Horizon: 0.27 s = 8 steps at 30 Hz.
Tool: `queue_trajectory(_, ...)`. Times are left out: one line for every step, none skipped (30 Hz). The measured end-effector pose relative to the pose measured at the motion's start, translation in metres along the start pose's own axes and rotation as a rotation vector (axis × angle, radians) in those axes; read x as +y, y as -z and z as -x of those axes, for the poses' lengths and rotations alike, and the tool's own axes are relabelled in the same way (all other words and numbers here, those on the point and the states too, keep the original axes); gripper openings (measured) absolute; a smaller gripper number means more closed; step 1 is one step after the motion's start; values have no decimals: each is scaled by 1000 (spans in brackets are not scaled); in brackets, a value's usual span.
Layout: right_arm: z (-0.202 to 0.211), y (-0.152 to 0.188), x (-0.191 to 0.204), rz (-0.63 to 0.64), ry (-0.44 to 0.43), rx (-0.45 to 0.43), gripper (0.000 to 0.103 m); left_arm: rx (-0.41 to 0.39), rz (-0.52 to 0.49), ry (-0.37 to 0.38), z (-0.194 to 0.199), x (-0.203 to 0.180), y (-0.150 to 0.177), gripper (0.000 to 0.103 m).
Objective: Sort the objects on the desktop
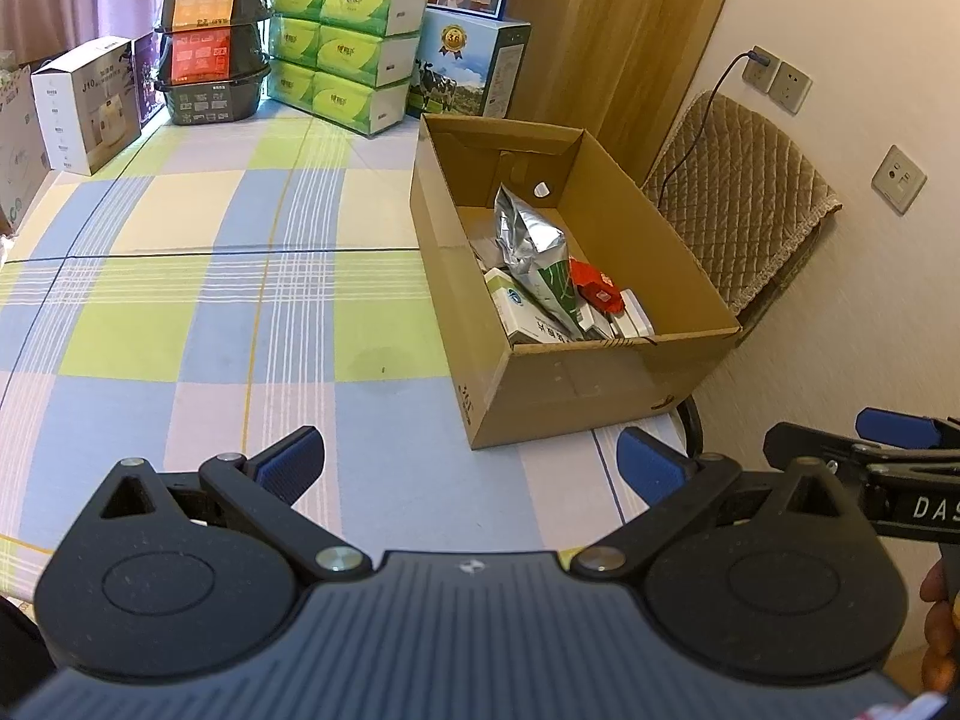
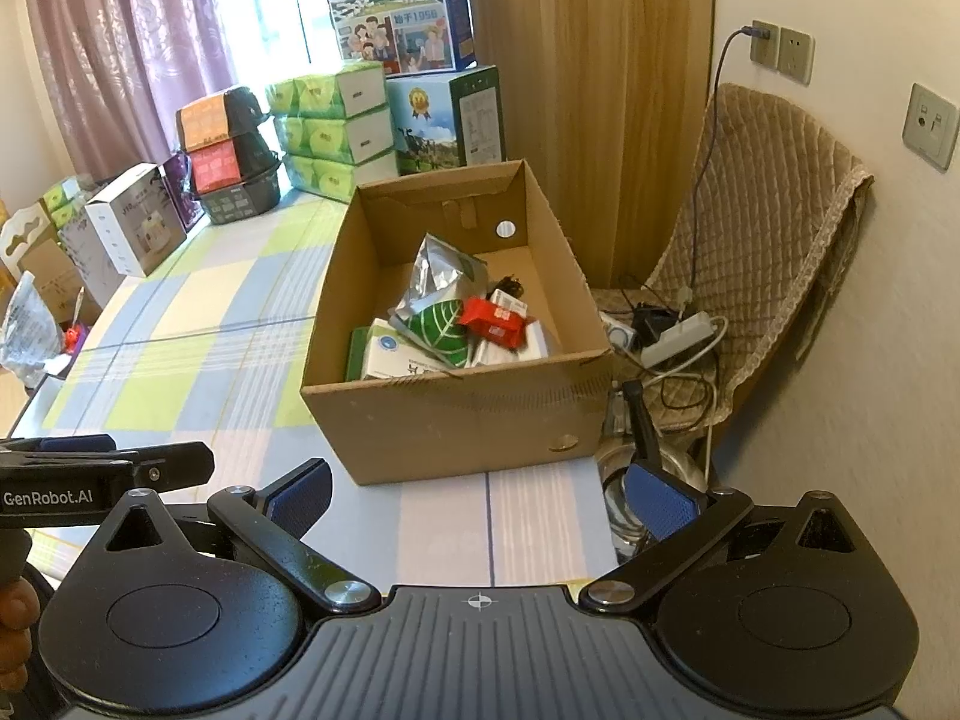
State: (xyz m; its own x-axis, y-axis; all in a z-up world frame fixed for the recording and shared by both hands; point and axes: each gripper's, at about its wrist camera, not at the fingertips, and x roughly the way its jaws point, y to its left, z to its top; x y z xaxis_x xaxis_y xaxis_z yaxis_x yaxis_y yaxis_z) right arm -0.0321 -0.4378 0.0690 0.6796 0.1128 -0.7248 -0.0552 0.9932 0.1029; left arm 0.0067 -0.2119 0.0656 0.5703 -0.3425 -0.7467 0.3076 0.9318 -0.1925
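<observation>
An open cardboard box [image 1: 600,384] [image 2: 456,420] stands on the checked tablecloth at the table's right end. Inside lie a silver and green foil bag [image 1: 534,246] [image 2: 441,294], a red packet [image 1: 597,288] [image 2: 495,321] and a white and green carton [image 1: 525,315] [image 2: 396,357]. My left gripper [image 1: 471,471] hovers open over the cloth in front of the box, with nothing between its blue pads. My right gripper [image 2: 480,501] is open too, just short of the box's near wall. Each gripper shows at the edge of the other's view.
Along the far edge stand green tissue packs [image 1: 348,54], black stacked containers [image 1: 213,48], milk cartons [image 1: 471,69] and a white appliance box [image 1: 87,105]. A quilt-covered chair [image 2: 768,240] with a power strip [image 2: 678,339] stands right of the table. A hand [image 2: 15,618] holds the left gripper.
</observation>
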Motion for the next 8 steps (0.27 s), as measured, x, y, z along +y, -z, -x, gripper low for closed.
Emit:
queue_trajectory(0, 1, 0, 0, 0, 1, 101, -1, -1, 0, 0, 0, 0, 102)
queue_trajectory(-1, 1, -1, 0, 0, 2, 101, -4, -5, 3, 0, 0, 0, 102)
queue_trajectory(-1, 2, -1, 0, 0, 3, 101, -7, -8, 6, 0, -1, 0, 102)
queue_trajectory(-1, 2, -1, 0, 0, 4, 101, -10, -12, 10, 0, -1, 0, 102)
queue_trajectory(-1, 3, 0, 0, 1, 5, 101, -15, -19, 10, 0, -1, 0, 102)
queue_trajectory(-1, 3, 0, 0, 1, 5, 101, -24, -20, 8, 1, -1, 0, 102)
queue_trajectory(-1, 3, 0, 1, 2, 5, 101, -33, -18, 7, 2, 0, 0, 102)
queue_trajectory(-1, 3, 0, 0, 2, 5, 101, -37, -17, 6, 2, 1, -1, 102)
